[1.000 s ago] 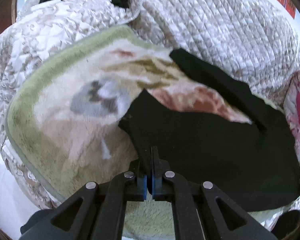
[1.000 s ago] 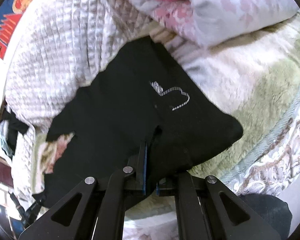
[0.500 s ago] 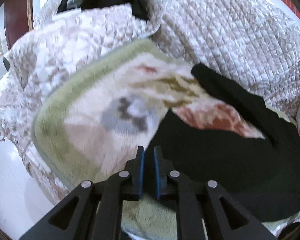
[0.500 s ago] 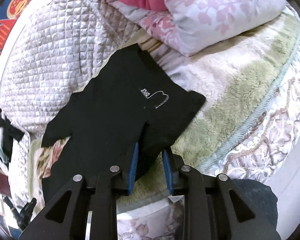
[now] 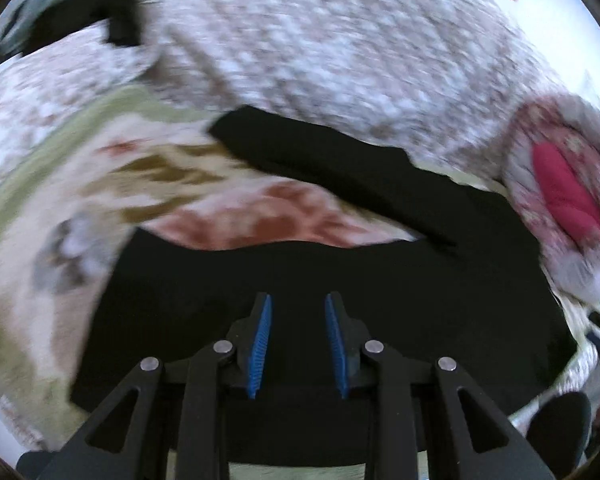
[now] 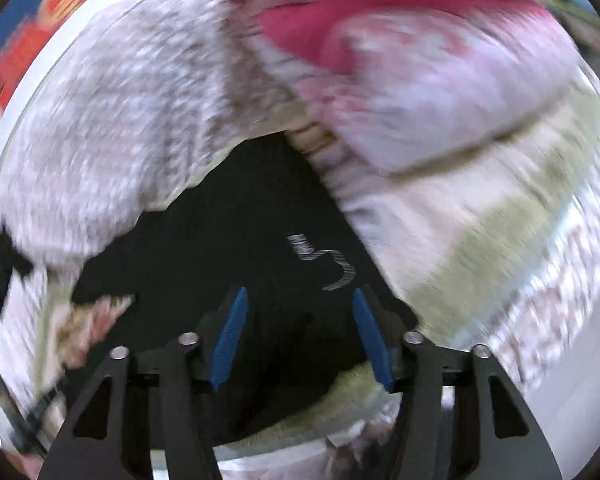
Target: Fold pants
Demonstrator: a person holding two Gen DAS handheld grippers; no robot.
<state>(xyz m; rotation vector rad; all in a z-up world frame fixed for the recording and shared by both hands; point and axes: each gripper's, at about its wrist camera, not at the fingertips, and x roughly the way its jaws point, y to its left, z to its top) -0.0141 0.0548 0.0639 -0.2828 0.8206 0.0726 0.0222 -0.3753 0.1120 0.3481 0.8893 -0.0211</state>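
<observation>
Black pants [image 5: 340,276] lie spread on a floral fleece blanket [image 5: 100,184], one leg running up to the left [image 5: 300,152]. My left gripper [image 5: 299,300] is open and empty, just over the near leg. In the right wrist view the pants [image 6: 228,248] show a white logo [image 6: 328,264] near the waist. My right gripper [image 6: 298,296] is open and empty above the waist end. Both views are motion-blurred.
A quilted cover [image 5: 340,52] lies behind the pants. A pink pillow with a red item [image 5: 560,184] sits at the right; it also shows in the right wrist view [image 6: 400,40]. Dark clothes [image 5: 80,12] lie at the far left. A red poster [image 6: 28,20] hangs on the wall.
Both grippers opened and let go of the pants. The pants now lie flat on the blanket. Both grippers moved closer over the fabric.
</observation>
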